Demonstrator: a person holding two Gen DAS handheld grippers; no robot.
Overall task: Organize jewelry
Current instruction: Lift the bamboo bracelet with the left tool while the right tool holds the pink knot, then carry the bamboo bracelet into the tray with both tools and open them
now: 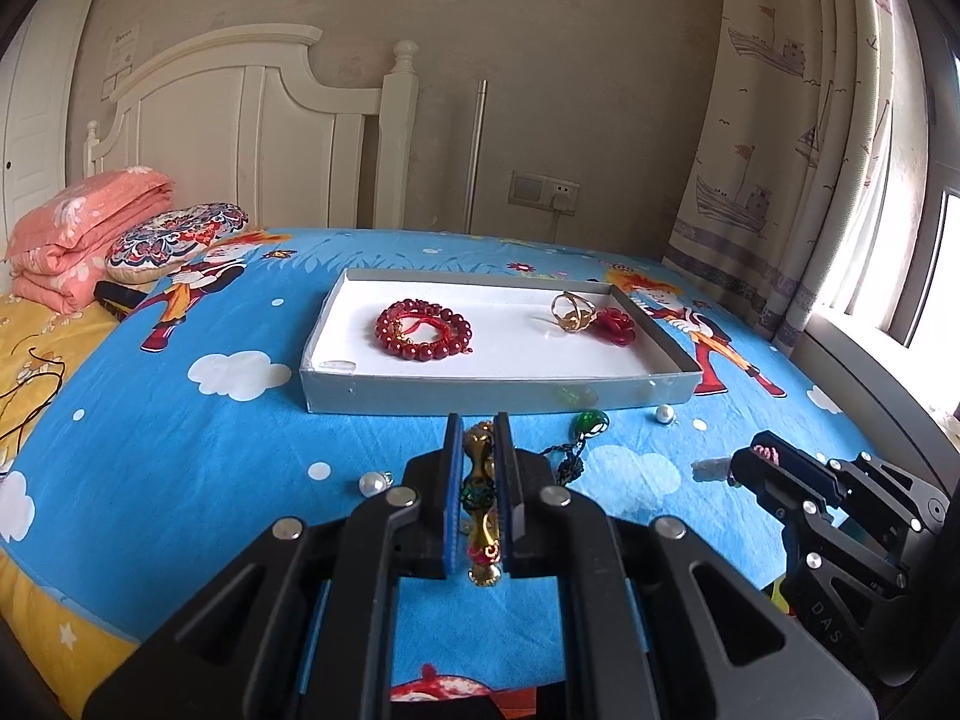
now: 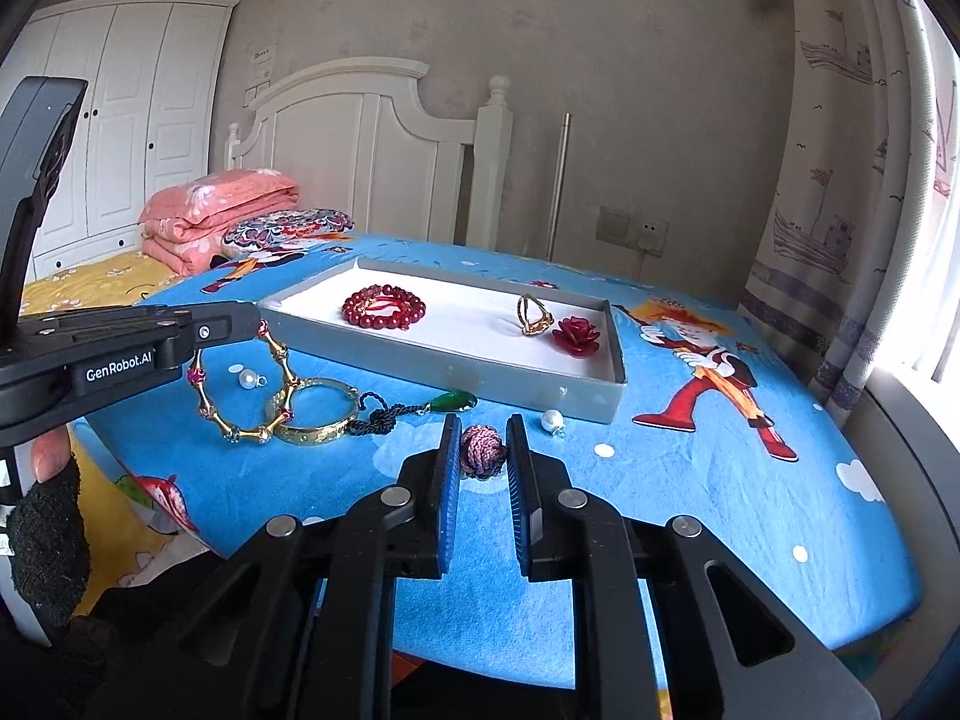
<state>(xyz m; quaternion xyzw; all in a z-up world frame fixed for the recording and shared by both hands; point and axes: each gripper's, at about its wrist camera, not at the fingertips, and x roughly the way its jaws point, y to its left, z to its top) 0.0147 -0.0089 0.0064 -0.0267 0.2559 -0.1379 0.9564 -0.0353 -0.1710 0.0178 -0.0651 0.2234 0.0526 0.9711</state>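
Observation:
My left gripper (image 1: 479, 420) is shut on a gold link bracelet with coloured beads (image 1: 480, 471). In the right wrist view this bracelet (image 2: 240, 420) hangs from the left gripper (image 2: 255, 324) over the bed. My right gripper (image 2: 483, 420) is shut on a purple knotted ball (image 2: 482, 450), held at the fingertips just in front of the grey tray (image 2: 420, 354). Inside the tray (image 1: 336, 372) lie a red bead bracelet (image 1: 423, 330), a gold ring (image 1: 573, 312) and a red rose (image 1: 618, 324). The right gripper (image 1: 756, 462) shows at the right.
On the blue sheet in front of the tray lie a gold bangle (image 2: 315, 420), a green pendant on a dark cord (image 2: 453, 402) and two pearls (image 2: 552, 419) (image 2: 247, 380). A folded pink quilt (image 1: 90, 234) and a pillow (image 1: 177, 234) sit far left. Curtains hang on the right.

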